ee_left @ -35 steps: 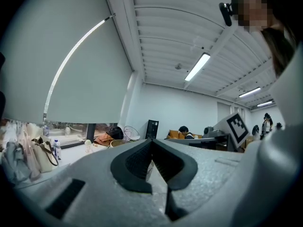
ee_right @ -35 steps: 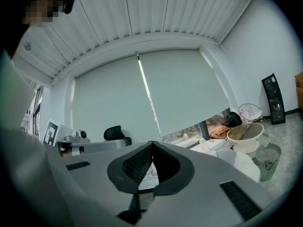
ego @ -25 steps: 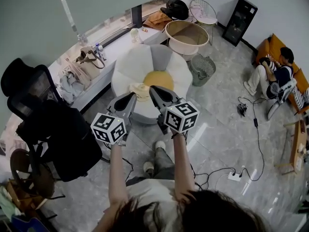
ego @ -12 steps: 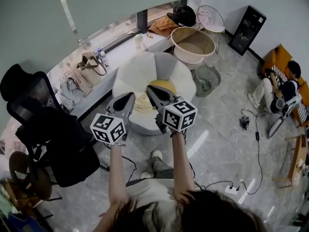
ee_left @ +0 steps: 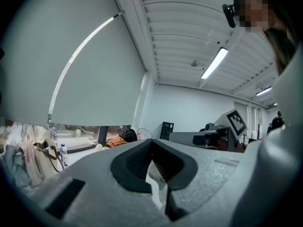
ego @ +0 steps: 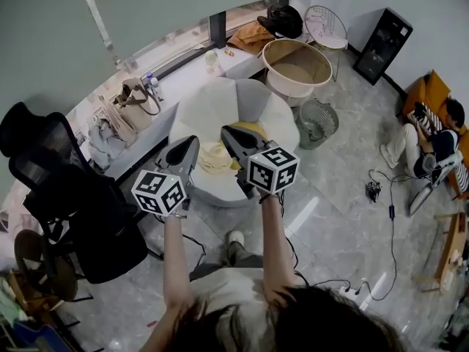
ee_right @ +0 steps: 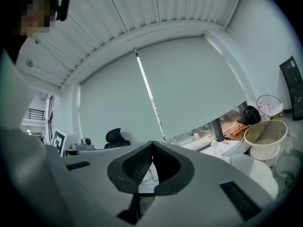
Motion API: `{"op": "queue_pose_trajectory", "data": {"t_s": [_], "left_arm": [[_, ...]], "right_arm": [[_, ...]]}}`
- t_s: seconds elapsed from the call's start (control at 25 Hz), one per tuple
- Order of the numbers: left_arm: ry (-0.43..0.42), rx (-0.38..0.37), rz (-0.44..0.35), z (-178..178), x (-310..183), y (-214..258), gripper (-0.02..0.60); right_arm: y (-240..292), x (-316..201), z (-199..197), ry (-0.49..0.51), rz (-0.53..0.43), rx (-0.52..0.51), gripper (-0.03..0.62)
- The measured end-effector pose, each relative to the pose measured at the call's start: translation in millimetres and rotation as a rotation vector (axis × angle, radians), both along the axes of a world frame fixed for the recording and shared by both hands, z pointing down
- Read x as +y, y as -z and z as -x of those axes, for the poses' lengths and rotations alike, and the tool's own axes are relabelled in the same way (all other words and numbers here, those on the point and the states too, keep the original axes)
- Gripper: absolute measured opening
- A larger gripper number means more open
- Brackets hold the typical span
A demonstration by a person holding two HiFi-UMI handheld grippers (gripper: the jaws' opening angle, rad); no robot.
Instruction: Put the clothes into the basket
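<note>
Head view, looking down: I've got both claws held out level toward the white round pouf [ego: 212, 108]. Left gripper [ego: 190, 144] is closed, its tips meeting. Right gripper [ego: 229, 132] is closed tip to tip too. The pale yellow clothes [ego: 215, 158] lie on the pouf, showing between the two claws. The basket [ego: 297, 68] stands well beyond the pouf, near the window ledge.
</note>
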State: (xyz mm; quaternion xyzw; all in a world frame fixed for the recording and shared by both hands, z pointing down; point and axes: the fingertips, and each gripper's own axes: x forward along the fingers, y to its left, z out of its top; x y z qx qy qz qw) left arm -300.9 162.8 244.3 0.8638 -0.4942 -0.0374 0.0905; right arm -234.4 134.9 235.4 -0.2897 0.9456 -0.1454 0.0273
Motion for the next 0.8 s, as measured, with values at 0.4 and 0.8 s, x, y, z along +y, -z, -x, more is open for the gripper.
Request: {"op": "queue_pose_trajectory", "data": {"t_s": [0.4,0.8], "left_arm": [[-0.005,0.007,0.034,1,-21,-18,0.011],[-0.020,0.009,0.058,38,-63,-30,0.011]], "right_arm": [[-16,-23,10,0.011,0.037,0.029,0.009],[-34,-66,53,0.010,0.106,0.018,0.009]]}}
